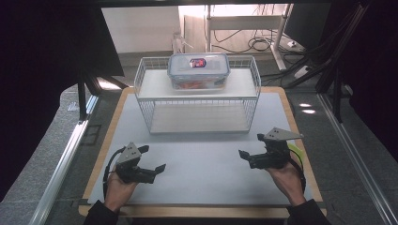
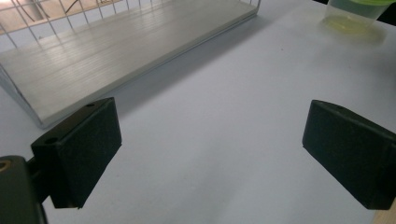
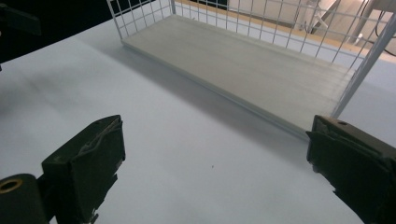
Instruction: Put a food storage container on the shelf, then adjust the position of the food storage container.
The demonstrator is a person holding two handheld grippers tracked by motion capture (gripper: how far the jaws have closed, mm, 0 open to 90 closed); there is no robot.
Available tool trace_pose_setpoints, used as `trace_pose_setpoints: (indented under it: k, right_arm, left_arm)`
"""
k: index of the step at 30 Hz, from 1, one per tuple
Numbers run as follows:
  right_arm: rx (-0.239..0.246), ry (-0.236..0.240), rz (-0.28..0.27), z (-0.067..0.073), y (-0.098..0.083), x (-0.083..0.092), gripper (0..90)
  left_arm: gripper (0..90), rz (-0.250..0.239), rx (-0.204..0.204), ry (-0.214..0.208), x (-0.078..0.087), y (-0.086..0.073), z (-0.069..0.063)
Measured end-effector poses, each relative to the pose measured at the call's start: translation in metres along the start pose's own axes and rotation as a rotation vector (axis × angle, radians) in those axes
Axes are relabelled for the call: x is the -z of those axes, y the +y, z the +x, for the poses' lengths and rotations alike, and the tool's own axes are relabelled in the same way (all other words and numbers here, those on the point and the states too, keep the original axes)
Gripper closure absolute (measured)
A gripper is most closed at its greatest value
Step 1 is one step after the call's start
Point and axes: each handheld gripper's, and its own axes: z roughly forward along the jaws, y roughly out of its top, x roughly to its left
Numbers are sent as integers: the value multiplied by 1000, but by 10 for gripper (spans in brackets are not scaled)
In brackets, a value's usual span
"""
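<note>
White surface [image 1: 202, 159] is bare; left tongs [image 1: 152, 158] and right tongs [image 1: 251, 146] stand wide, holding nothing. The box [image 1: 199, 70] sits untouched on the wire rack [image 1: 197, 110]; nothing seems begun.

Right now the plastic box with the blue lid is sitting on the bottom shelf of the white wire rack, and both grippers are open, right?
Not quite. The plastic box sits on the top shelf of the white wire rack, as the high view shows; the bottom shelf is bare. The left gripper and right gripper are indeed both open.
</note>
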Motion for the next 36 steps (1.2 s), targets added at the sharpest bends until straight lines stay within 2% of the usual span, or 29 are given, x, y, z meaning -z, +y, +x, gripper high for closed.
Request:
trace_pose_setpoints:
  k: [6,8,11,14,18,19,24,26,30,33,36]
  right_arm:
    - [12,-25,27,1,-14,2,47]
    - [7,-39,34,0,-18,2,47]
    - [-15,-57,45,-3,-23,3,45]
    - [-34,-78,70,-7,-26,5,7]
    - [-78,-99,73,-14,-27,9,24]
    - [-83,-113,80,-16,-27,11,66]
    - [-103,-187,120,-29,-29,23,424]
    - [-115,-212,122,-36,-30,29,532]
    - [-129,-305,115,-54,-34,46,742]
    - [-139,-350,123,-64,-37,55,868]
    - [-164,-394,131,-74,-43,61,900]
  left_arm:
    - [41,52,-7,12,-4,-13,-5]
    - [40,68,-19,27,-5,-15,-6]
    - [41,71,-32,34,-5,-15,-7]
    - [42,70,-31,30,-5,-14,-7]
    - [44,74,-28,29,-5,-15,-7]
    - [44,73,-29,28,-5,-15,-7]
    - [49,81,-33,22,-7,-15,-8]
    - [54,85,-33,14,-8,-15,-9]
    - [57,88,-41,10,-8,-15,-10]
    - [58,86,-36,10,-8,-15,-9]
    - [59,86,-38,9,-8,-14,-10]
